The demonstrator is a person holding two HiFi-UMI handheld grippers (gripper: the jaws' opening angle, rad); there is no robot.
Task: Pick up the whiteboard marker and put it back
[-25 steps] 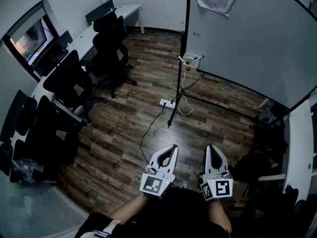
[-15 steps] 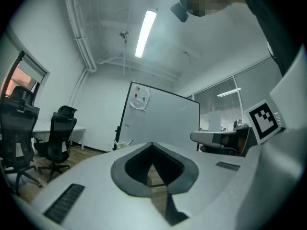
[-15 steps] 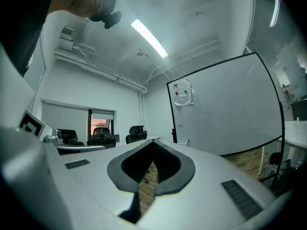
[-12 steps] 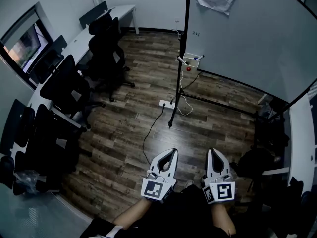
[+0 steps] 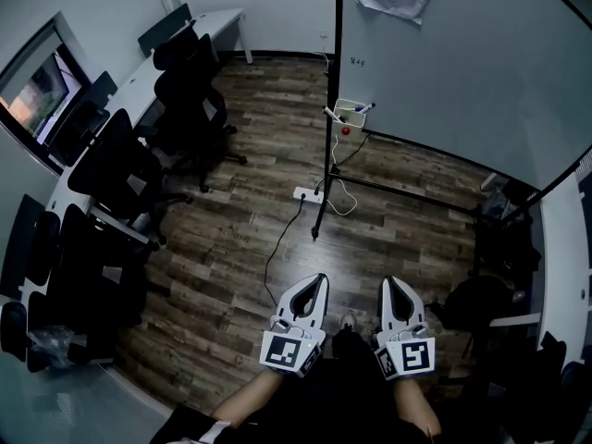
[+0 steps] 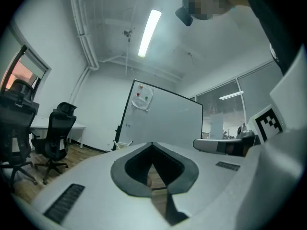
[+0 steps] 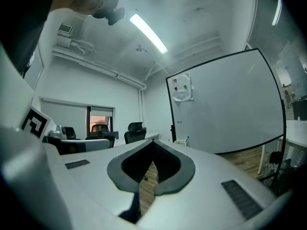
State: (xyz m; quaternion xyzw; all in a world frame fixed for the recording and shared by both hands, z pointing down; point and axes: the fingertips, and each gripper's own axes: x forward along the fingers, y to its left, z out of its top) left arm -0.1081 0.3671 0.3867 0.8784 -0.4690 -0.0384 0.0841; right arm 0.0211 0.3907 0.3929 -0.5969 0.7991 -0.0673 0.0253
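A whiteboard [image 5: 462, 72] on a black stand fills the upper right of the head view. A small white tray [image 5: 350, 111] hangs at its lower left corner, with a blue-capped marker [image 5: 363, 108] and a white marker [image 5: 330, 114] sticking out of it. My left gripper [image 5: 319, 278] and right gripper [image 5: 392, 283] hang side by side low in the view, far short of the tray. Both are shut with nothing in them. In the left gripper view the fingertips [image 6: 152, 143] meet in front of the whiteboard [image 6: 163, 121]. The right gripper [image 7: 153, 141] points just left of the whiteboard [image 7: 225, 109].
Several black office chairs [image 5: 190, 91] and a long white desk [image 5: 139, 77] line the left side. A power strip [image 5: 306, 193] with trailing cables lies on the wood floor by the stand's foot [image 5: 317, 233]. Dark furniture [image 5: 476, 308] stands at the right.
The whole room has slid slightly in the head view as I moved across the floor. Both grippers keep their side-by-side place, shut.
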